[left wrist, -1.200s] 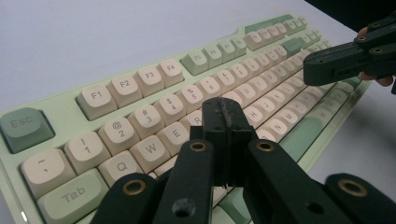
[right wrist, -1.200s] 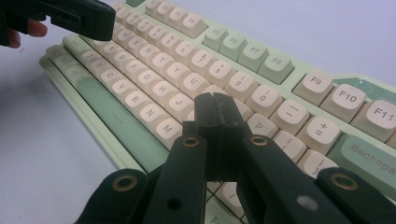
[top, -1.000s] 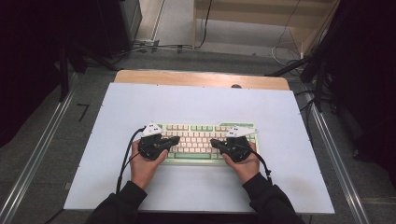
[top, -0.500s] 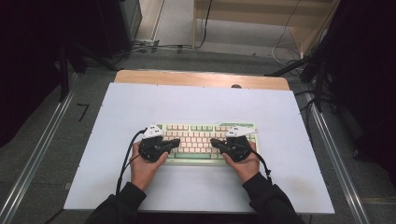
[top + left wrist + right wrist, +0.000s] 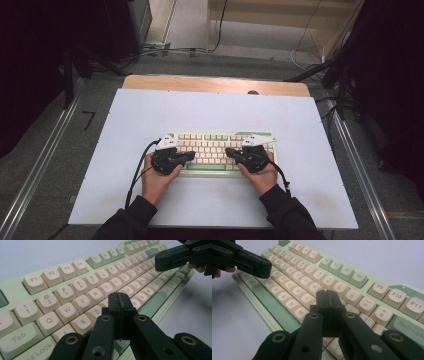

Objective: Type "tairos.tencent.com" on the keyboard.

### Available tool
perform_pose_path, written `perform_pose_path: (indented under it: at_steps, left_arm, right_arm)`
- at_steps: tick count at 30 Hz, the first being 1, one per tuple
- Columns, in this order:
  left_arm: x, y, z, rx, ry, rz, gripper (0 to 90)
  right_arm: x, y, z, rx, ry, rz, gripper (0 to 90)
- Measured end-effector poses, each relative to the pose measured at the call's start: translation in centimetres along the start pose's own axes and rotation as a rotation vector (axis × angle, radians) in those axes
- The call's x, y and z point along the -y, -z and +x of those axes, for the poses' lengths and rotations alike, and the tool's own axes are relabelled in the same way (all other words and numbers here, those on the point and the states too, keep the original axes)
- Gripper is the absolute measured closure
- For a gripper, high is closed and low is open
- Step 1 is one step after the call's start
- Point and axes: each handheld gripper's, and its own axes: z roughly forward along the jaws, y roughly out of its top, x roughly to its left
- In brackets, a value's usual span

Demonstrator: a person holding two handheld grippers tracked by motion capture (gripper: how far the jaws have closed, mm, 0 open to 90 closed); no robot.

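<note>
The keyboard [image 5: 220, 150] lies near the front of the bench [image 5: 150, 110]. Both the left gripper [image 5: 120, 298] and right gripper [image 5: 328, 296] are pressed together, empty, over the letter keys. A neighbouring key could be struck, since the tips are broad. A white sheet covers the bench; dark floor and cables surround it.

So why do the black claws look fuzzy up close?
In the left gripper view the left gripper sits too near the lens and blurs low down, while the keyboard stays sharp; the right gripper view shows the same; the high view is dark at both sides.
</note>
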Motion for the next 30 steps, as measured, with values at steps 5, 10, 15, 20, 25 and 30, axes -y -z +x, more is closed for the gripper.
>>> perform_pose_path:
  at_steps: [5,10,15,20,25,30]
  left_arm:
    - [0.0,-0.1,0.0,0.002,-0.001,0.005,90.0]
    - [0.1,-0.4,0.0,0.01,0.0,0.027,90.0]
    - [0.3,-0.9,0.1,0.016,-0.003,0.066,90.0]
    - [0.2,-0.7,-0.2,0.02,-0.005,0.051,90.0]
    - [0.0,0.0,-0.1,0.03,0.014,-0.023,90.0]
    - [0.1,0.3,0.2,0.03,0.04,-0.052,90.0]
  right_arm:
    - [-0.1,0.0,0.1,0.0,0.001,0.0,88.3]
    - [-0.1,-0.1,0.1,0.003,-0.002,-0.003,88.3]
    - [-0.2,-0.1,0.0,0.004,-0.003,-0.003,88.3]
    - [-0.2,-0.2,0.1,0.004,-0.001,-0.004,88.3]
    - [-0.2,-0.1,0.0,0.005,-0.004,-0.004,88.3]
    - [-0.2,-0.2,0.0,0.008,-0.002,-0.006,88.3]
